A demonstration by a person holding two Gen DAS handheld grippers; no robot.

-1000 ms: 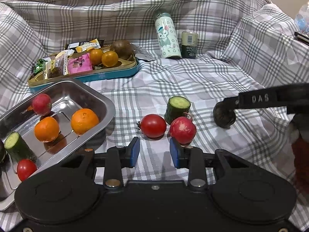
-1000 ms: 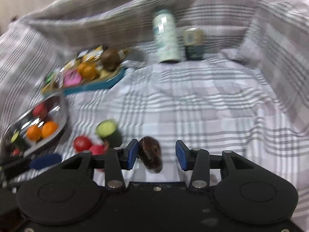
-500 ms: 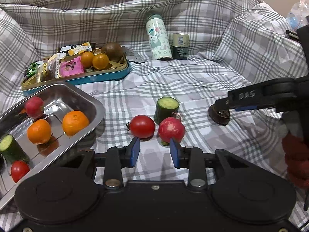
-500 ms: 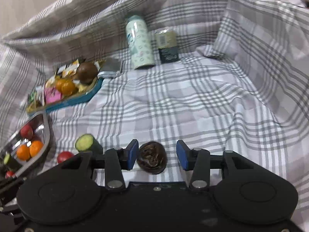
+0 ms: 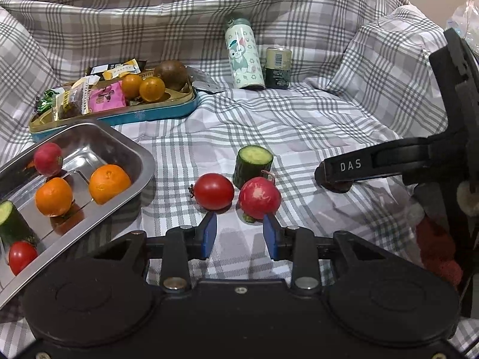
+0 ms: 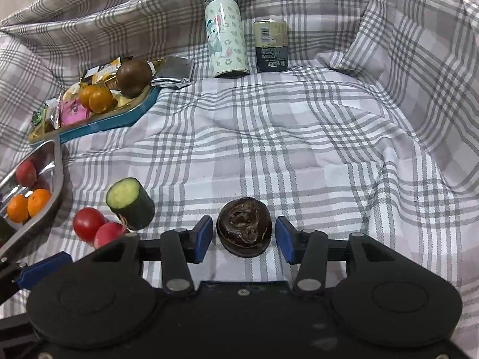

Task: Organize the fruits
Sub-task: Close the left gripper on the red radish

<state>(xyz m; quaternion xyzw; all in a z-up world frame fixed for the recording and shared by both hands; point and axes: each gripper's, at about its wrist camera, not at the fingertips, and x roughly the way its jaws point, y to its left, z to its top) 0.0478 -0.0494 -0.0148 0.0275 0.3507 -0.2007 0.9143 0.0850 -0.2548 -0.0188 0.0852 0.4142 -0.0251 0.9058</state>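
While lying flat, dark fruit (image 6: 244,230) sits between right gripper (image 6: 244,239) fingers.

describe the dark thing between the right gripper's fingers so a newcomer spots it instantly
On the plaid cloth, look just ahead of the right gripper: the dark wrinkled fruit lies between its open jaws. Unlike the smooth tomato, radish and cucumber piece to its left, it is brown-black and shrivelled.

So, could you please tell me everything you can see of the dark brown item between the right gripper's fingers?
The dark brown item is a squat, rounded lump with a wrinkled, swirled, slightly glossy top. It rests on the plaid cloth, between the blue pads of the open right gripper, with a small gap on each side. What it is cannot be told.
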